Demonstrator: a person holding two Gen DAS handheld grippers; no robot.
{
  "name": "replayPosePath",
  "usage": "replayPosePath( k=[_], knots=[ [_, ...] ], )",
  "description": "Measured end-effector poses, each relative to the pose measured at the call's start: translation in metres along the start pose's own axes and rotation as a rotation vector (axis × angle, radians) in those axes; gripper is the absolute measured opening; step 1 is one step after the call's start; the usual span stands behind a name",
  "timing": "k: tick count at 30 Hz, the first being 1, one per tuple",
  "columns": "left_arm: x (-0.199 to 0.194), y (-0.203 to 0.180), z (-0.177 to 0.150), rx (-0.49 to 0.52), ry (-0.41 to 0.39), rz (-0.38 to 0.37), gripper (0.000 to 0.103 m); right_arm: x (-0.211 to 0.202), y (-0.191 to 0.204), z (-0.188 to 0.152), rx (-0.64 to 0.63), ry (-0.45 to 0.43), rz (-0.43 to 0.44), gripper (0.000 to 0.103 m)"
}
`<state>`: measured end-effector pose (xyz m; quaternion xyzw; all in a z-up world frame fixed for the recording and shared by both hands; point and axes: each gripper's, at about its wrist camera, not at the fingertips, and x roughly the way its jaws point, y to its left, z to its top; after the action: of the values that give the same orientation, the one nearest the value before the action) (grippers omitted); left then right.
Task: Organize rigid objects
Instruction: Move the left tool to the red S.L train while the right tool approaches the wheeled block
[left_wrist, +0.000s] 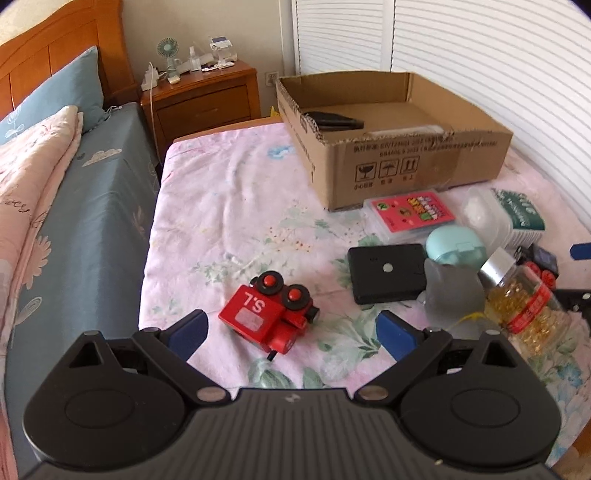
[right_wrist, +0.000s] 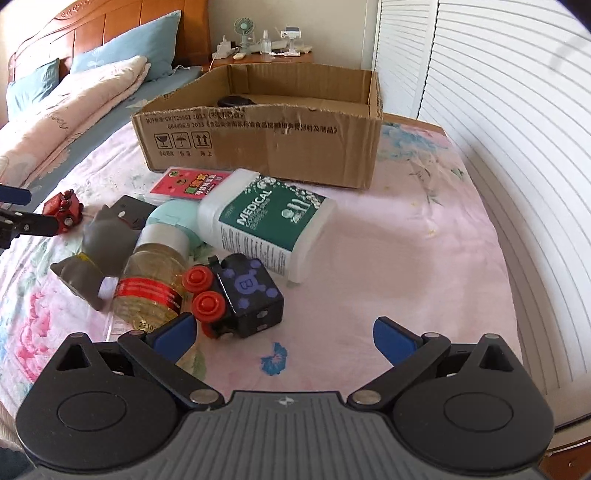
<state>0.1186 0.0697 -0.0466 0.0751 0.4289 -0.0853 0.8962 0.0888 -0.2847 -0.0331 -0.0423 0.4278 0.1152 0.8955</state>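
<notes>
A red toy train car (left_wrist: 269, 316) lies on the pink floral sheet between and just ahead of my open left gripper (left_wrist: 291, 330). A black toy train car with red wheels (right_wrist: 236, 295) lies just ahead-left of my open right gripper (right_wrist: 284, 332). An open cardboard box (left_wrist: 391, 155) (right_wrist: 266, 136) stands at the back with a dark object (left_wrist: 334, 120) inside. Near the box lie a pink card case (left_wrist: 413, 214), a mint case (left_wrist: 454, 245), a black box (left_wrist: 388, 273), a grey figure (right_wrist: 99, 251), a capsule bottle (right_wrist: 151, 280) and a cotton swab box (right_wrist: 266, 221).
A bed with blue sheet and pink quilt (left_wrist: 33, 184) runs along the left. A wooden nightstand (left_wrist: 203, 96) with a small fan stands behind. White louvred doors (right_wrist: 498, 110) close the right side. The left gripper's tips (right_wrist: 14, 210) show at the right wrist view's left edge.
</notes>
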Motion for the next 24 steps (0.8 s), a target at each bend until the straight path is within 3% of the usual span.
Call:
replayPosePath(
  k=[5,9,14,19,24],
  knots=[
    [-0.002,0.000,-0.002,0.007,0.000,0.007,0.097,-0.001,-0.024,-0.005,0.065,0.015,-0.078,0.103],
    [-0.004,0.003,-0.001,-0.012,-0.010,0.002,0.097,-0.010,-0.036,-0.006,0.119,0.011,-0.037,0.103],
    [-0.002,0.001,-0.001,-0.002,-0.012,-0.009,0.097,-0.010,-0.019,0.008,0.107,-0.036,0.018,0.103],
    [-0.002,0.003,-0.003,0.003,-0.004,-0.014,0.097,0.014,-0.006,0.018,0.080,-0.008,-0.038,0.103],
    [-0.006,0.011,-0.005,0.020,0.007,-0.013,0.097,0.020,-0.020,0.007,0.078,0.024,-0.089,0.103]
  ],
)
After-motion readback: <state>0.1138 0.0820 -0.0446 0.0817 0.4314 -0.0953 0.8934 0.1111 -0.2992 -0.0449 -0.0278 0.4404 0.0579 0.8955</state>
